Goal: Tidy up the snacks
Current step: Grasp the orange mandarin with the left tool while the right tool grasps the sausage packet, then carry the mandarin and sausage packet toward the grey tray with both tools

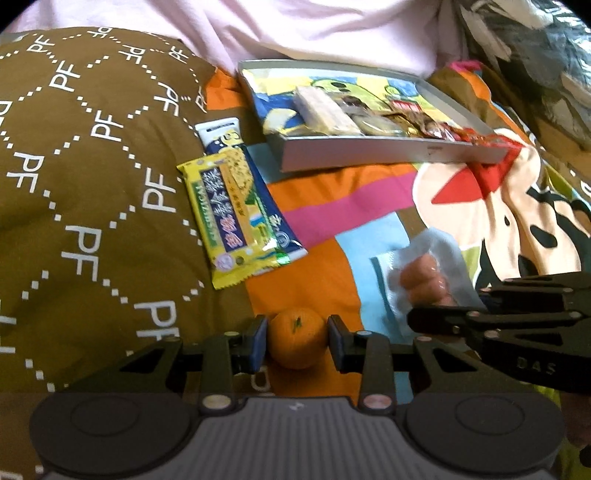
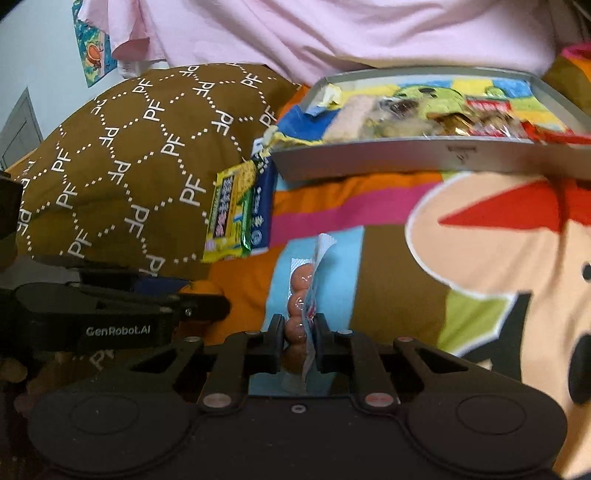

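My left gripper [image 1: 297, 341] is shut on a small orange mandarin [image 1: 297, 338], low over the colourful bedspread. My right gripper [image 2: 298, 341] is shut on a clear packet of sausage balls [image 2: 300, 295], held on edge; the packet also shows in the left wrist view [image 1: 421, 269], to the right of the mandarin. A grey box lid used as a tray [image 1: 388, 153] lies ahead and holds several wrapped snacks [image 1: 369, 114]; it also shows in the right wrist view [image 2: 424, 155]. A yellow cracker packet [image 1: 229, 214] lies on a blue snack bar [image 1: 269, 206] left of the tray.
A brown pillow with white PF lettering [image 1: 85, 177] fills the left side. Pink cloth [image 1: 314, 33] lies behind the tray. A dark patterned bag [image 1: 535, 55] sits at the far right. The bedspread [image 1: 498, 206] carries a cartoon print.
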{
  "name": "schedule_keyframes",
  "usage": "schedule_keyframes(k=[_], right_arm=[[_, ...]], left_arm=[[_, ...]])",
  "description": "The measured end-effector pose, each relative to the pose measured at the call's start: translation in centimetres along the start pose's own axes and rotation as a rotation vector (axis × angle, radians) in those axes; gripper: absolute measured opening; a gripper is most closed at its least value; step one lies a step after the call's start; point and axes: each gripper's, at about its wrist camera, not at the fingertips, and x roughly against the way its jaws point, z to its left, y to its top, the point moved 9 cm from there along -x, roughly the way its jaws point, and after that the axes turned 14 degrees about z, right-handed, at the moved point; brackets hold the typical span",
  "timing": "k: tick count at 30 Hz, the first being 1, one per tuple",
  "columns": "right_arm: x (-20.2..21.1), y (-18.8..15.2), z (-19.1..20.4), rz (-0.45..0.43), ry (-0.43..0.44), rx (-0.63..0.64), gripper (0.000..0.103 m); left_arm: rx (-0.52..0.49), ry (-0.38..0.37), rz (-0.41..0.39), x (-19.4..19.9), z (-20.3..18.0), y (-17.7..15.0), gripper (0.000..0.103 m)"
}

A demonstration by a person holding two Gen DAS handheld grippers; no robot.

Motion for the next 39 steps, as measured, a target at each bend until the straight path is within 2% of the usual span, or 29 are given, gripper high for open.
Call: schedule_keyframes(k=[10,26,32,39], right_arm=[[1.6,-3.6,-0.9,0.033,0.014,-0.006,0.017],[3.4,-5.4,0.4,-0.008,-0.012,0.07,0.016],[4.8,-6.0,1.1,-0.056,-0.031,0.114,0.016],[6.6,-6.0,0.5,-0.108,-0.042,0.113,0.016]], left_arm=[[-0.021,0.018,0.043,-0.1,-2.0,-2.0,0.038],[-0.009,0.023,0.092,1.2,-4.0,-4.3,0.038],[0.032,0.009,0.068,2.2,-4.6,-4.6,0.038],[0.012,0.006,0.009,3.3,-5.8,-4.0,0.038]])
